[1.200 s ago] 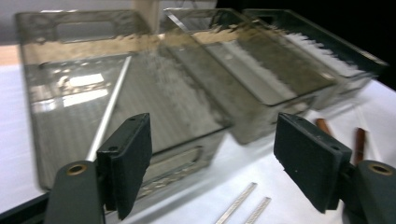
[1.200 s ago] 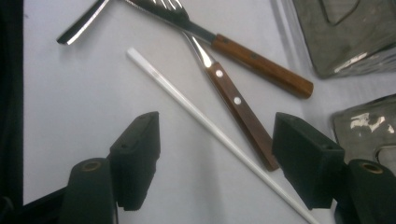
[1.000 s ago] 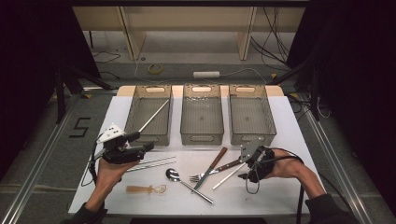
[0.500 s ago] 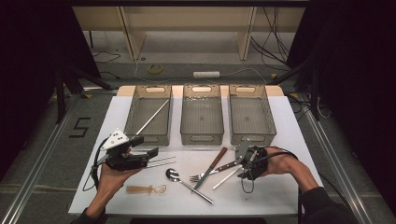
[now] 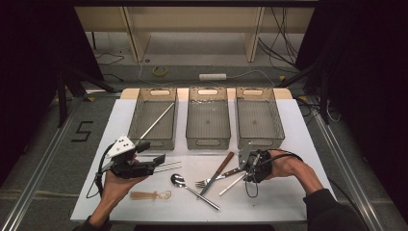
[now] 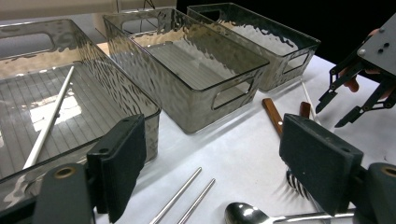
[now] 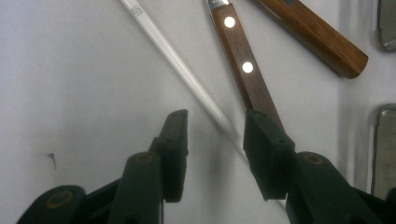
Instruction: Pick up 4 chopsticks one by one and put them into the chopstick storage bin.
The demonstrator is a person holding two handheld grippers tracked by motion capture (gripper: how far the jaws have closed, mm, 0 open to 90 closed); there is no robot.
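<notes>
A white chopstick (image 7: 187,74) lies slanted on the white table mat (image 5: 298,144), and it runs up between the jaws of my right gripper (image 7: 215,123). Those jaws have just been closing and stand apart around it, a gap still showing on the left side. A riveted wooden fork handle (image 7: 240,56) passes under the right jaw. In the high view the right gripper (image 5: 245,168) points down over the chopstick (image 5: 233,184). My left gripper (image 6: 212,144) is open wide with nothing in it, hovering over two metal chopsticks (image 6: 187,196); it is at the left (image 5: 161,159).
Three clear bins stand in a row at the back: left bin (image 5: 137,113) with a white chopstick (image 5: 156,120) in it, middle bin (image 5: 208,142), right bin (image 5: 276,120). A metal spoon (image 5: 180,180), fork (image 5: 211,181), wooden-handled knife (image 5: 225,163) and a small pale spoon (image 5: 151,195) lie on the mat.
My right gripper has sunk slightly toward the white chopstick and its jaws have narrowed around it. The left gripper has barely shifted.
</notes>
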